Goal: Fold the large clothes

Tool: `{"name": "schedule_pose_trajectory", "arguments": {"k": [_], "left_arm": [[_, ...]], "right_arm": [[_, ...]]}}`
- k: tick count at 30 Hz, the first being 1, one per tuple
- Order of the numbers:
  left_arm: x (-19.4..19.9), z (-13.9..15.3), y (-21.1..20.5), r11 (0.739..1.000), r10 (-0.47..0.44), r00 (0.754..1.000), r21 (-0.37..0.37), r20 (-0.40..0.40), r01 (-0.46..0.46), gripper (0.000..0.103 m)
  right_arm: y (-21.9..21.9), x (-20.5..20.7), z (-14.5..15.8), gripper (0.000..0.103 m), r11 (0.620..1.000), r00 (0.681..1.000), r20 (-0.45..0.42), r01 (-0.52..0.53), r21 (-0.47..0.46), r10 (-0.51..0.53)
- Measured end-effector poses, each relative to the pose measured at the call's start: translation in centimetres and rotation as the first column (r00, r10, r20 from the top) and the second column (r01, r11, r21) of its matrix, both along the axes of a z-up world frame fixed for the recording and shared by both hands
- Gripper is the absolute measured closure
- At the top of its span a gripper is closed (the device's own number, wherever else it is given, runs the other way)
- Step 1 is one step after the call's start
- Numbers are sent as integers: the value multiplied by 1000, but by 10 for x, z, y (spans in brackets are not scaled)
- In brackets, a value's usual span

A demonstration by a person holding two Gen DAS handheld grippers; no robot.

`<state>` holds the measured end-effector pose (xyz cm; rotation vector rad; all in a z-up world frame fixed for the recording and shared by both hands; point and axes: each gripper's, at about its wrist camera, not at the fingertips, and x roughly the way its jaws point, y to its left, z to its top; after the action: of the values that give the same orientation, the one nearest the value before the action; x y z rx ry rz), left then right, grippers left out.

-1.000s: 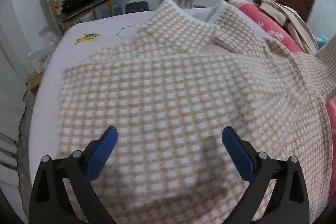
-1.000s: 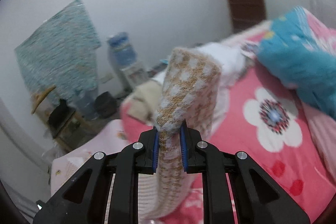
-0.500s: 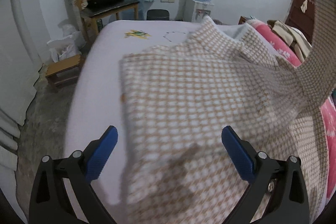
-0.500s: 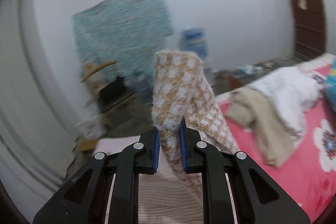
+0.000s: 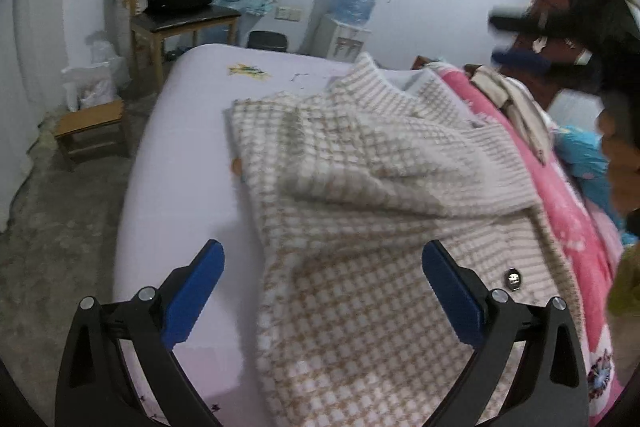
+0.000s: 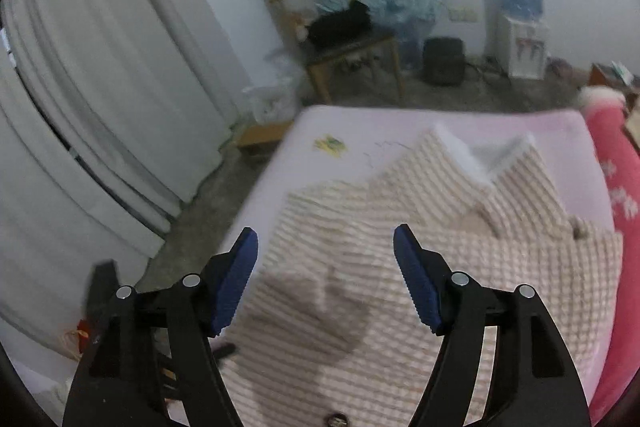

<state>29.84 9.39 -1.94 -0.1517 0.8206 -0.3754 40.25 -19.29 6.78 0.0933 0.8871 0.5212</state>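
Left wrist view: left gripper (image 5: 322,283), jaws spread wide with nothing between the blue pads, hovering over the near part of a checked tan-and-white coat (image 5: 372,211). The coat lies on a lilac bed (image 5: 176,163), filling centre to 5 o'clock, one sleeve folded across its body, collar toward 12 o'clock. Pink floral quilt (image 5: 560,195) along its 3 o'clock edge; wooden chair (image 5: 176,15) at 10 o'clock; water dispenser (image 5: 352,19) at 12 o'clock. Right wrist view: right gripper (image 6: 326,267), jaws opening, released, no cloth between the pads, above the coat (image 6: 440,247), which spreads from centre to 4 o'clock on the bed (image 6: 340,131). White curtain (image 6: 100,87) at 9 o'clock; chair (image 6: 340,39) at 12 o'clock.
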Motion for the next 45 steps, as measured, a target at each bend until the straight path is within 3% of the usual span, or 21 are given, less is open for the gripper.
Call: {"name": "schedule_pose_trajectory", "arguments": {"k": [6, 8, 12, 16, 18, 19, 20, 23, 28, 33, 45], "left_arm": [[24, 13, -12, 998, -24, 999, -59, 39, 27, 11], [46, 13, -16, 997, -8, 1000, -78, 18, 10, 18], [94, 0, -25, 997, 43, 996, -61, -73, -47, 32], [137, -24, -36, 997, 75, 979, 33, -189, -70, 48], [144, -27, -37, 995, 86, 979, 59, -187, -76, 57], [145, -27, -38, 995, 85, 980, 71, -182, -74, 65], [145, -26, -38, 995, 80, 980, 74, -181, -68, 80], [141, -21, -35, 994, 77, 983, 88, -167, -63, 95], [112, 2, -28, 992, 88, 994, 101, -66, -81, 96], [110, -23, -25, 980, 120, 987, 174, -108, -100, 96], [116, -28, -30, 963, 137, 990, 234, 8, -135, 96]], "right_arm": [[-110, 16, -16, 35, 973, 973, -32, 227, -31, -228], [-153, 18, -26, 34, 938, 938, -42, 340, -62, -343], [-209, 24, -49, 34, 886, 883, -85, 455, -89, -462], [-227, 25, -77, 35, 878, 871, -123, 463, -122, -476], [-229, 28, -89, 35, 881, 872, -134, 456, -127, -471], [-228, 31, -94, 35, 884, 874, -140, 449, -128, -465], [-228, 31, -97, 35, 886, 876, -142, 446, -128, -461], [-223, 35, -103, 39, 892, 883, -142, 432, -132, -448], [-220, 42, -111, 43, 899, 892, -132, 414, -143, -432], [-208, 43, -118, 47, 900, 903, -112, 391, -192, -416], [-213, 40, -109, 47, 887, 902, -35, 414, -205, -430]]}}
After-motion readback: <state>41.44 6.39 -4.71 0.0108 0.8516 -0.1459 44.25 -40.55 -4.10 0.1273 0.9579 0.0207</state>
